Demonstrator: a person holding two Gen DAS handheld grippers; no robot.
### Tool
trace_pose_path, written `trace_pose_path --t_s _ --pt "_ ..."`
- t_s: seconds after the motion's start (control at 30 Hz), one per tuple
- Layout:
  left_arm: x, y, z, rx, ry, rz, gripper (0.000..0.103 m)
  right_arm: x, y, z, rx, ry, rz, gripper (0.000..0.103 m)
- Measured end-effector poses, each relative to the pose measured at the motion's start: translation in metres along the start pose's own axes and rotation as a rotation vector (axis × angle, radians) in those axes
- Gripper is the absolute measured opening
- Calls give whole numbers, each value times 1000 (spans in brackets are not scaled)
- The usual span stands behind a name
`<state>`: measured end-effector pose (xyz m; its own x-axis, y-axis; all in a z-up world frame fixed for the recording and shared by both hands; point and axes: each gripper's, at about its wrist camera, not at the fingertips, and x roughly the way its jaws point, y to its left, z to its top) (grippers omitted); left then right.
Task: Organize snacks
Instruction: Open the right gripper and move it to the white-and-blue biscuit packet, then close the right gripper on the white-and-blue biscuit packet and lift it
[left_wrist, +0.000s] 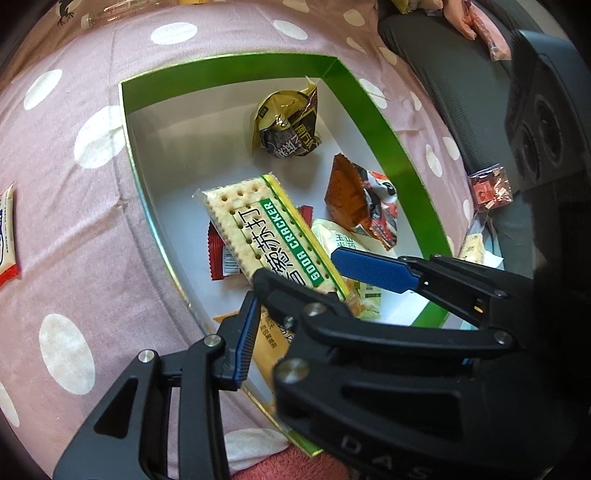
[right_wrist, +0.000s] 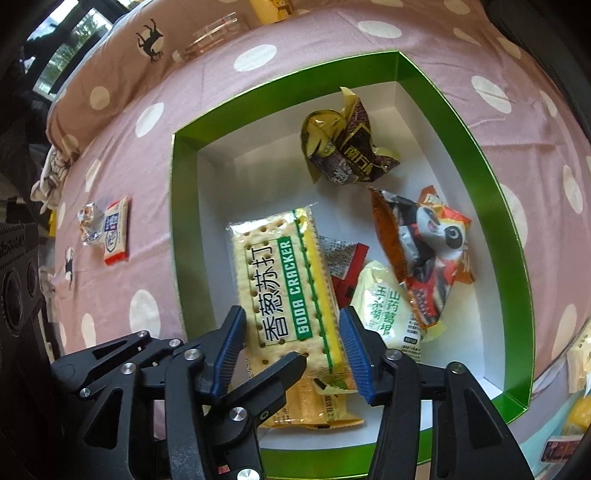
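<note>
You are straddling the cracker pack (right_wrist: 286, 291) in the box (right_wrist: 517, 258) with your right gripper (right_wrist: 291, 347), jaws parted, pads just off it. It is looking brittle; be gripping its long edges gently.

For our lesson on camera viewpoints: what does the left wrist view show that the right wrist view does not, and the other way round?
Only the left wrist view: a small red packet on grey fabric beside the box.

Only the right wrist view: a clear plastic bottle and two small packets lying on the spotted cloth.

Both: the green box and the soda cracker pack in it, with tool fingers on either side of the pack.
</note>
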<state>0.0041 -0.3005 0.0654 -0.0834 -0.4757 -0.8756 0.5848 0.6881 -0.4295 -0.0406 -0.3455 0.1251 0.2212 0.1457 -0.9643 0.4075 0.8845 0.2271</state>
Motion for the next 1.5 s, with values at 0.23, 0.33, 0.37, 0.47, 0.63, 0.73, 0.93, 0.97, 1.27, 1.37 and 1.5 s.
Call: trace_pose_path --t_s 0.23,0.33,0.37,0.47,0.63,0.73,0.93,0.97,1.27,1.37,1.5 --pt "-50 21 -13 -31 -96 -17 51 -24 37 0 -90 -45 -13 59" --pt "-77 47 -21 -64 -154 44 62 -29 65 4 -142 -60 -1 59" --pt "-85 60 -24 -84 -165 55 67 -29 75 6 -157 -58 8 60" --pt "-97 99 -33 -164 -162 80 66 -18 111 14 -220 -26 28 60" --pt "-109 158 -45 -287 -133 179 66 24 173 25 -304 85 63 60" --pt "-109 196 -50 -377 -84 212 66 54 203 32 -332 165 59 59" --pt "-109 239 -43 -419 -64 238 66 91 241 49 -359 240 73 59" --pt "-107 244 -41 -426 -62 234 66 95 244 53 -353 246 74 59" --pt "-88 253 -17 -405 -54 194 65 121 250 84 -297 262 64 59" --pt "-82 260 -10 -408 -46 205 65 129 249 91 -289 269 46 59" --pt "-74 271 -4 -427 -33 176 65 143 248 96 -293 299 32 60"
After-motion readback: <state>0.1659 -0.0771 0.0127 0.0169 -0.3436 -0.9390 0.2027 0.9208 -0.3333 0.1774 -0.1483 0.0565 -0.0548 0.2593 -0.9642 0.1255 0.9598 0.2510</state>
